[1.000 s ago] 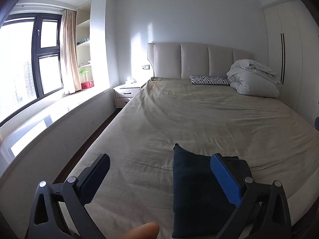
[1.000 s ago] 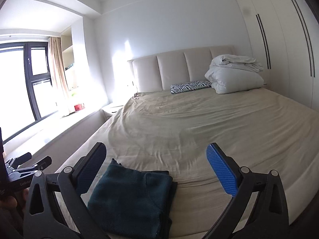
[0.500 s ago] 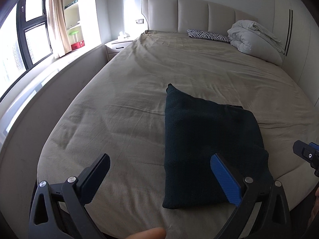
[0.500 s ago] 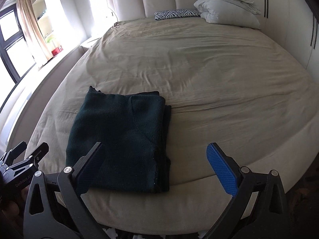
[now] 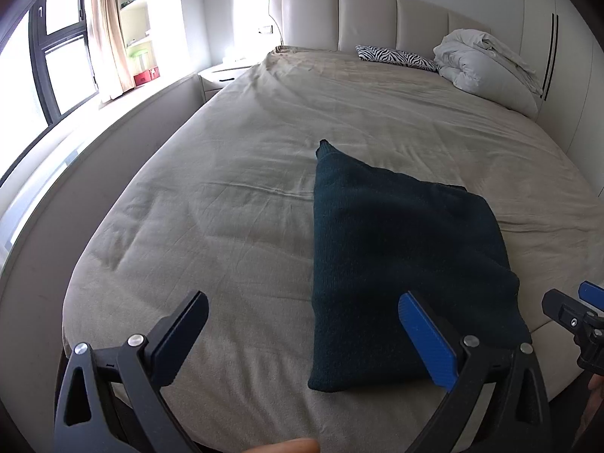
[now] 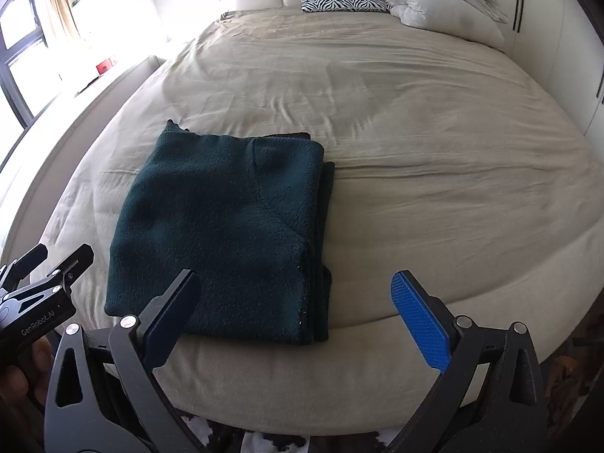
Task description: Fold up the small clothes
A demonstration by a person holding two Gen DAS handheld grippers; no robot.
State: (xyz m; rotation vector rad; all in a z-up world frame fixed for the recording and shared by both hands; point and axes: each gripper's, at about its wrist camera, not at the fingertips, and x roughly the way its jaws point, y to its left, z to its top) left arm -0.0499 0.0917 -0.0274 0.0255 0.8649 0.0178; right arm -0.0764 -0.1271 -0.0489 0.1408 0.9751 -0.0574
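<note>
One bed, beige sheet, wrinkled. Folded dark green garment flat near foot edge, touching no fingers. Left gripper released, spread wide, empty. Right gripper likewise released, above foot edge.

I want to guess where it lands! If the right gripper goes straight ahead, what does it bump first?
Probably the bed, just right of the folded sweater. The open right gripper points there; depth is unclear.

Daylight from the window washes a beige bed with padded headboard, white walls.
</note>
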